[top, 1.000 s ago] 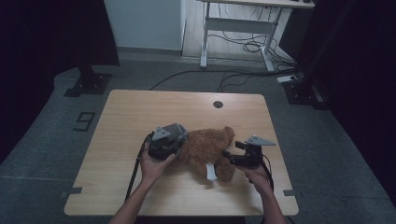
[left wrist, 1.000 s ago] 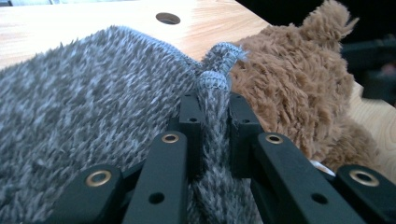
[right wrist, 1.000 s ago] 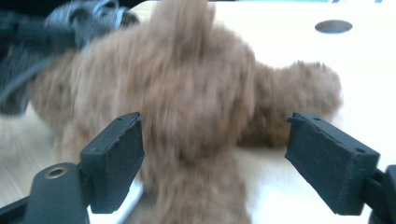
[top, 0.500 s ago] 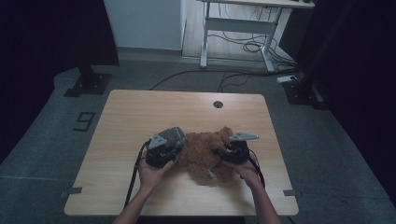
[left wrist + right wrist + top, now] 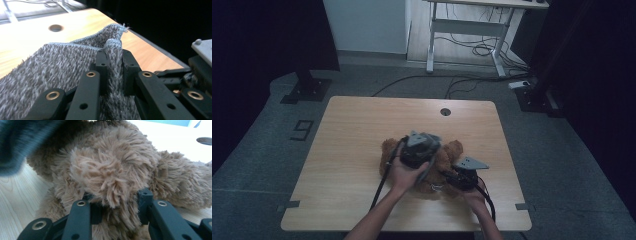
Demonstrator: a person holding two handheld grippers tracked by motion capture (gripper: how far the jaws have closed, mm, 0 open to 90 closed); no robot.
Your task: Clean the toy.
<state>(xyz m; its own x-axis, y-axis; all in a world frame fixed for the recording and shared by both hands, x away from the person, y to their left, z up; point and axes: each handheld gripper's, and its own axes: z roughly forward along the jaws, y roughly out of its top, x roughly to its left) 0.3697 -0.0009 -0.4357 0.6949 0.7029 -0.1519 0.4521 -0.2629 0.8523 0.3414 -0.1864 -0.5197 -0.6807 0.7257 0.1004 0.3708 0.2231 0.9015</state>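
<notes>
A brown plush bear point(image 5: 447, 155) lies on the wooden table point(image 5: 357, 135), right of its middle. My left gripper point(image 5: 422, 145) hovers over the bear, shut on a folded edge of a grey knitted cloth point(image 5: 50, 65) that drapes from its jaws point(image 5: 113, 53). My right gripper point(image 5: 452, 177) sits low at the bear's near right side. Its jaws have just been closing and now press on a tuft of the bear's fur point(image 5: 112, 177), a limb by the look of it. The cloth point(image 5: 17, 142) hangs blurred at the upper left of the right gripper view.
A round cable hole point(image 5: 445, 111) sits near the table's far edge. Beyond the table stand a white desk frame point(image 5: 467, 30) and loose cables point(image 5: 482, 50) on the floor. The table's left half is bare wood.
The left gripper has carried the grey cloth rightward and up over the bear. The right gripper has moved in to the bear and closed its jaws on the fur.
</notes>
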